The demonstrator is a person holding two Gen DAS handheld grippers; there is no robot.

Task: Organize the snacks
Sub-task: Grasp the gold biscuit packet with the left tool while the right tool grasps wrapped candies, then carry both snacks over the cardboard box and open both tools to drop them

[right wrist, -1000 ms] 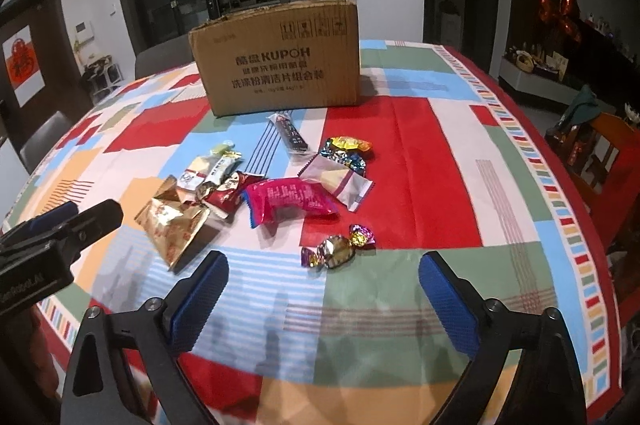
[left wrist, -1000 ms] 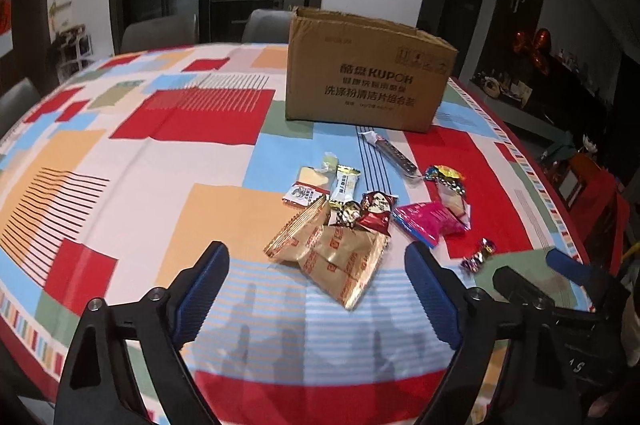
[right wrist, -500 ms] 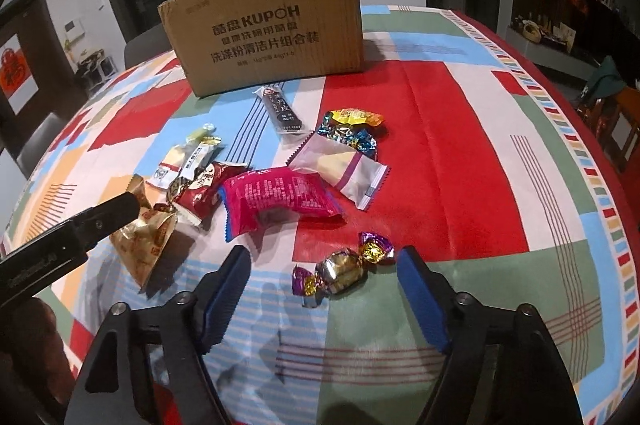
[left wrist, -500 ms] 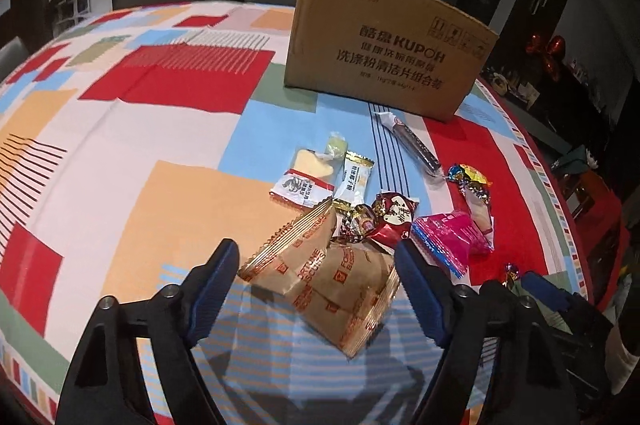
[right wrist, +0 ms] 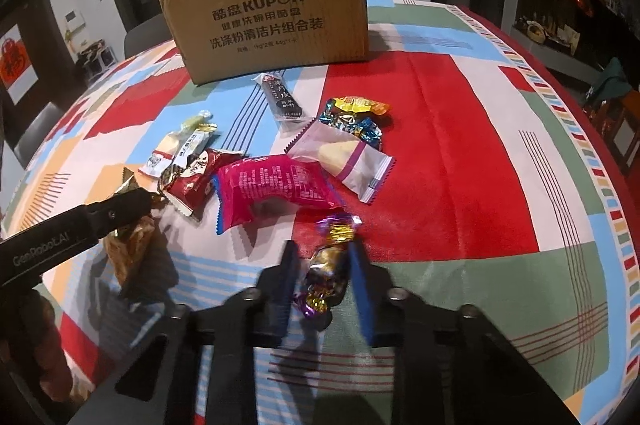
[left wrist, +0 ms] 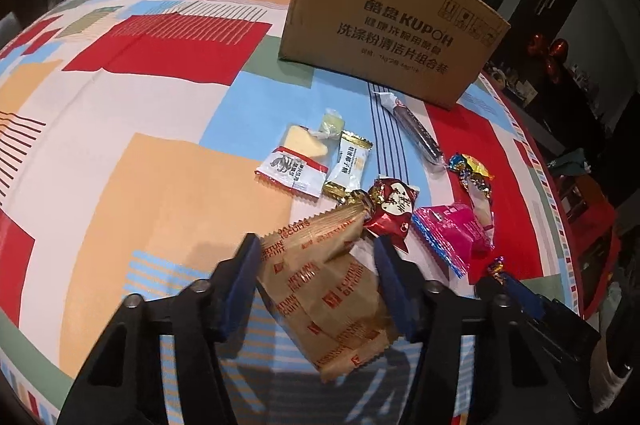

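Lying between right gripper (right wrist: 322, 265) fingers, foil candy (right wrist: 326, 267), pads pressing

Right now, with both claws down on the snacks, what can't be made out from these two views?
- Cardboard box: its inside is hidden in both views by its own front wall.
- Gold biscuit packet: in the right wrist view, mostly covered by the left claw.
- Twist-wrapped candy: in the left wrist view, only a tip shows past the right claw.
- Small print on the wrappers is too small to read.
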